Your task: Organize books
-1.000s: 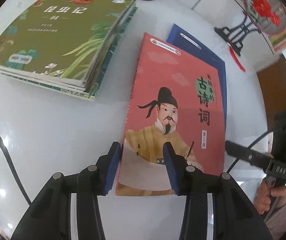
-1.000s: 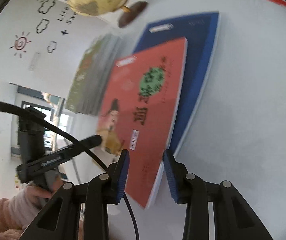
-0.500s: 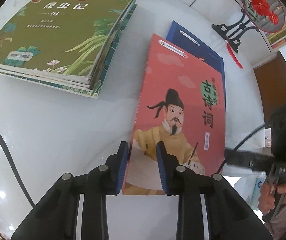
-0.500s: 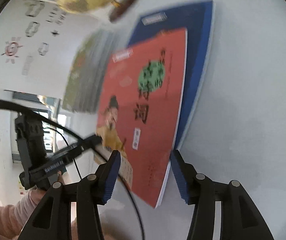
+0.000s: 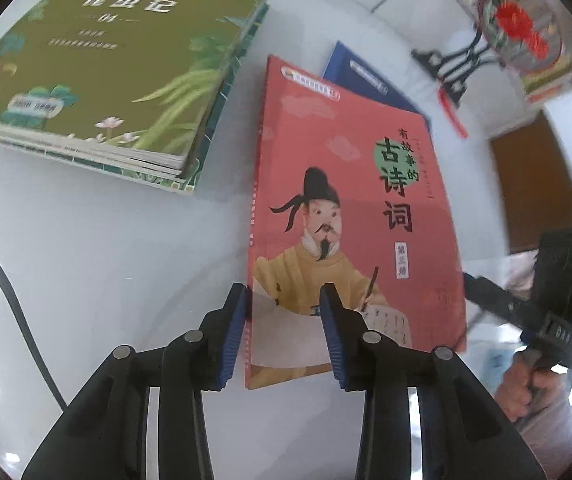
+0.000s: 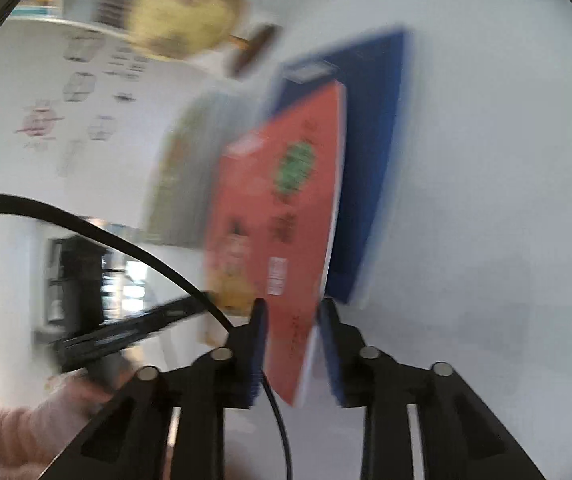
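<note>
Here the red book [image 5: 349,208] (spine left) runs lengthwise away from the left claw [image 5: 284,332].

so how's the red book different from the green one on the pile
The red book shows a robed figure and has both grippers at its near corners; the green book shows plants and is untouched. Red overlaps one blue book; green tops a stack. Both lie cover up on the white table.

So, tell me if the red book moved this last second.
Yes: the red book now covers more of the blue book along its right edge.
</note>
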{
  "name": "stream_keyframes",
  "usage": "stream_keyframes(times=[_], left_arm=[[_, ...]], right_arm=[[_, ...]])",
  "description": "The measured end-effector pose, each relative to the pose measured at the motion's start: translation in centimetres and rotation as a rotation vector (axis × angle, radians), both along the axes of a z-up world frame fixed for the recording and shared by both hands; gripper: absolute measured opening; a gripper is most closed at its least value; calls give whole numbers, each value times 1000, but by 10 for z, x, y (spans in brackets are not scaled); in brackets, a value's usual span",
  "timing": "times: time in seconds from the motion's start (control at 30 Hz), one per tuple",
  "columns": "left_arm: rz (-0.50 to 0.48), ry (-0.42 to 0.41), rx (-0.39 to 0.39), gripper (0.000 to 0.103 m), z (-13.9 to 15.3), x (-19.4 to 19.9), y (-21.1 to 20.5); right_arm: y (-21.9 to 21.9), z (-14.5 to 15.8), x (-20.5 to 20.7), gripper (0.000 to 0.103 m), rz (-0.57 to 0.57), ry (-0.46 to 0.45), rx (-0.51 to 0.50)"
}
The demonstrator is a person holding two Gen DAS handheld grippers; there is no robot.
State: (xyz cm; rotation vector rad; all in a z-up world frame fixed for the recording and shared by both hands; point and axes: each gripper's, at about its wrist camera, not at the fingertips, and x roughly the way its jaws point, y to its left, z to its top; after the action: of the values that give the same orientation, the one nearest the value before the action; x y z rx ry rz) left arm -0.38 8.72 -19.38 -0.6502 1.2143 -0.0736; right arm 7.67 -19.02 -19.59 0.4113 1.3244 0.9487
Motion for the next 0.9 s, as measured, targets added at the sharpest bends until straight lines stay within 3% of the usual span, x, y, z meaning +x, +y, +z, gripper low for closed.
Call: stream_keyframes(times=[0.03, 0.1, 0.17, 0.27, 0.33, 0.63, 0.8, 0.87, 0.9], left_arm=[[5, -5, -29, 33, 0, -1, 2], [-2, 2, -3, 31, -2, 0, 1], [-2, 20, 32, 31, -5, 0, -1], [6, 23, 12, 31, -6, 0, 0], [8, 22, 4, 31, -5, 1, -1], [-23, 13, 52, 31, -5, 9, -3], [-36, 10, 67, 31, -4, 8, -6], [-42, 11, 67, 31, -4, 8, -8], [-47, 11, 68, 31, -5, 8, -9]], right_arm=[[0, 9, -2, 21, 17, -13, 65], [3, 16, -4, 21, 31, -27, 114], [6, 10, -2, 21, 32, 14, 135], [9, 0, -2, 21, -4, 31, 88], [5, -3, -1, 22, -32, 11, 2], [-6, -35, 3, 21, -29, 128, -77], [-18, -46, 4, 22, -67, 214, -6], [-22, -51, 5, 24, -92, 256, 34], [-22, -52, 4, 30, -96, 265, 54]])
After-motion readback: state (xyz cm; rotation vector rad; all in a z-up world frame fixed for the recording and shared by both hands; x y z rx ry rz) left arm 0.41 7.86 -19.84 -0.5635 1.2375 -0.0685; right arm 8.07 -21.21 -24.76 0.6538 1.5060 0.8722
